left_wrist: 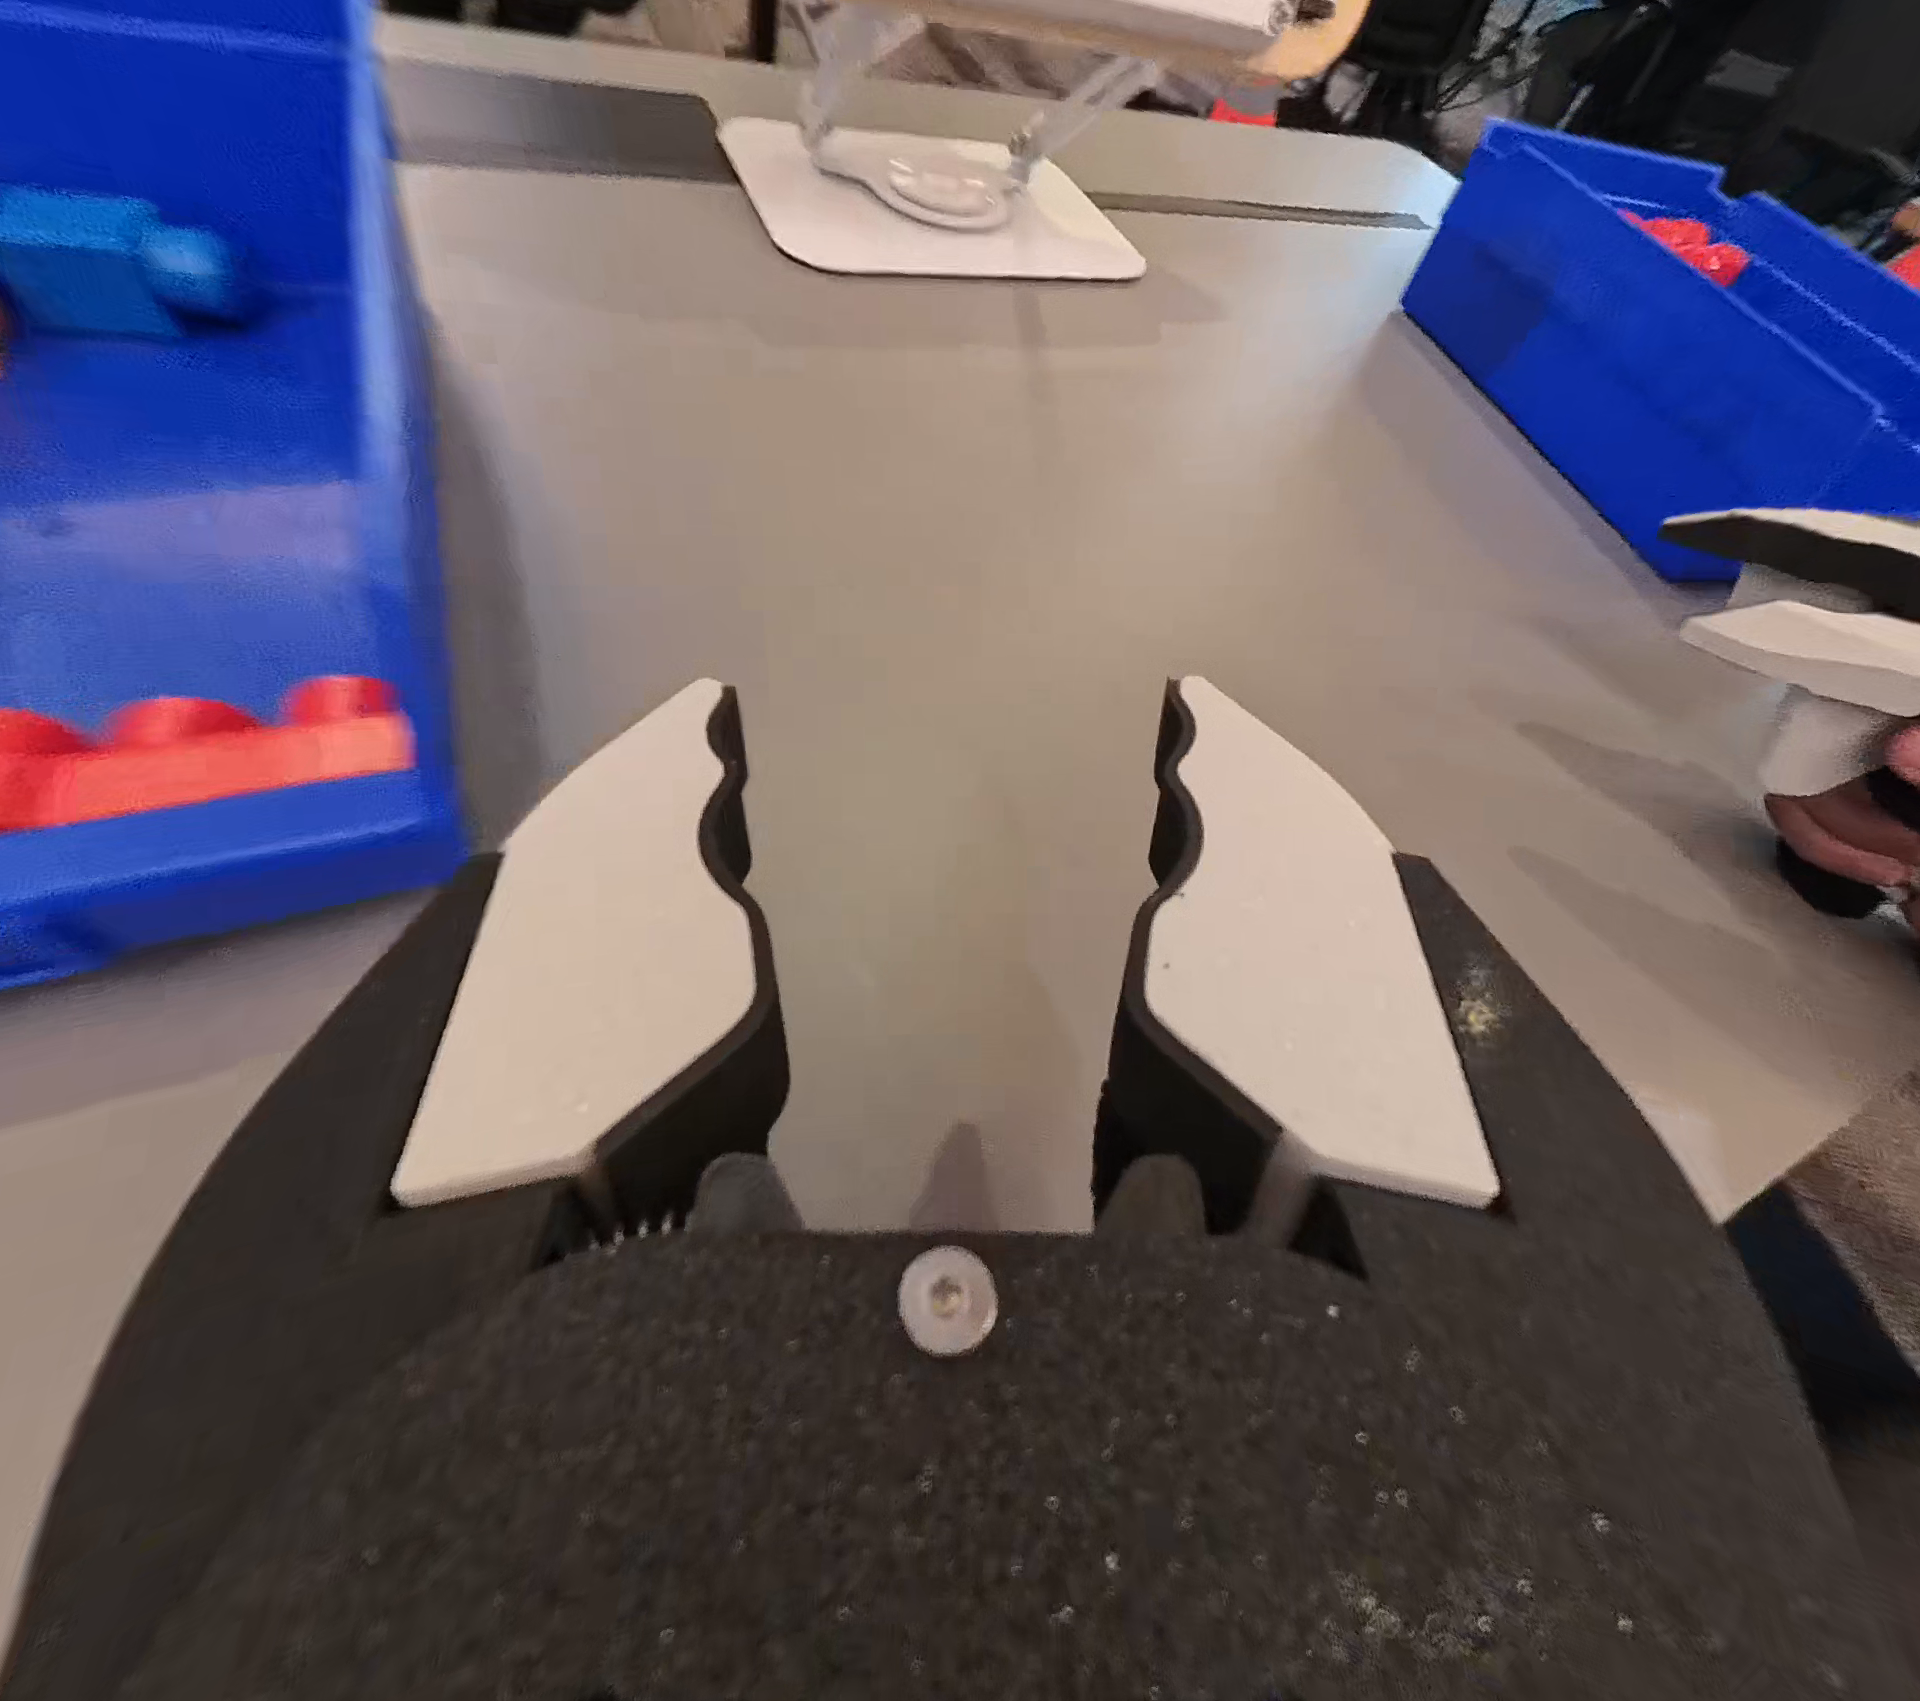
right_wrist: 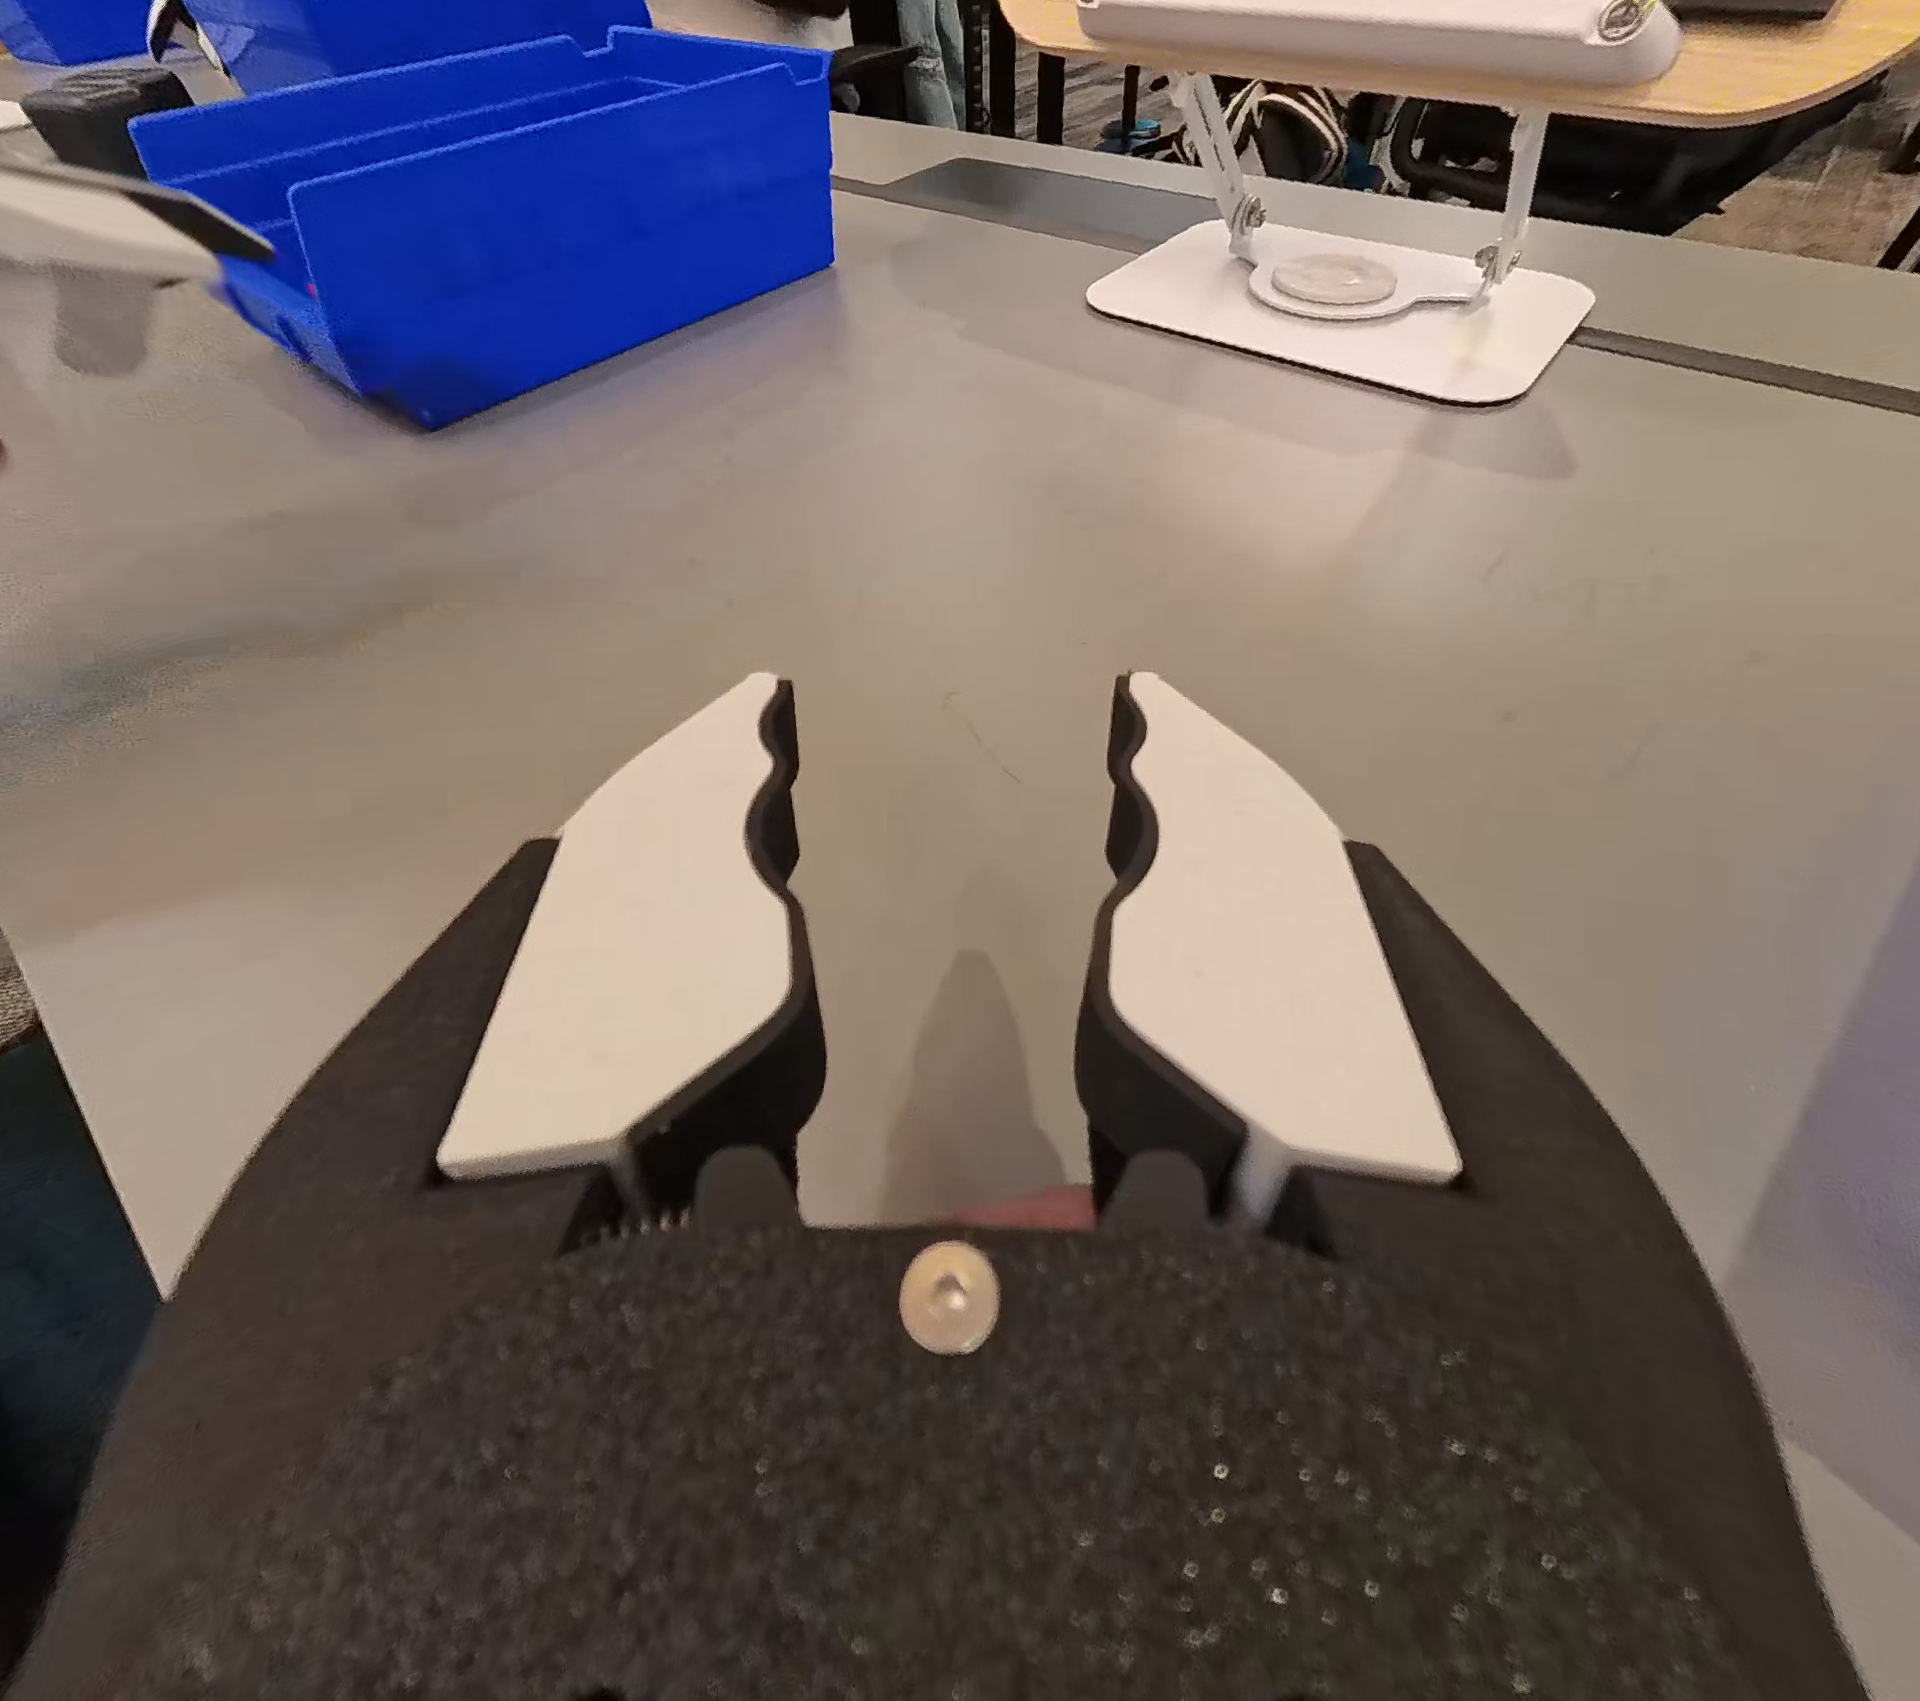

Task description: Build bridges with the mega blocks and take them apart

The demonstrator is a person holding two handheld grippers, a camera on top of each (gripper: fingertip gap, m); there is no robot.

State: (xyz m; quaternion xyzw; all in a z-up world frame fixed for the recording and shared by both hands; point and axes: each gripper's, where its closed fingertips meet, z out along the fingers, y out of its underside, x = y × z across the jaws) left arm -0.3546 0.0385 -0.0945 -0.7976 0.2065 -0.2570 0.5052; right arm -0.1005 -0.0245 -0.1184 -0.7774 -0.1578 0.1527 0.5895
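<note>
We are holding the left gripper (left_wrist: 951, 690) and right gripper (right_wrist: 951, 685) apart, empty. A red studded block (left_wrist: 208, 758), seemingly lengthwise left-right, is lying blurred in the blue plastic bin (left_wrist: 405, 508).

Left claw (left_wrist: 951, 695): white finger faces, black inner pads, speckled black body.
Right claw (right_wrist: 954, 685): same white and black.
Surface (left_wrist: 935, 508): plain matte grey.
Bin at nine o'clock (left_wrist: 395, 425): bright blue, holding a red block (left_wrist: 208, 752) and a blue block (left_wrist: 104, 269).
Bin at two o'clock (left_wrist: 1621, 363): blue, red blocks (left_wrist: 1688, 254) inside.
Stand (right_wrist: 1351, 321): white base, tan board.
</note>
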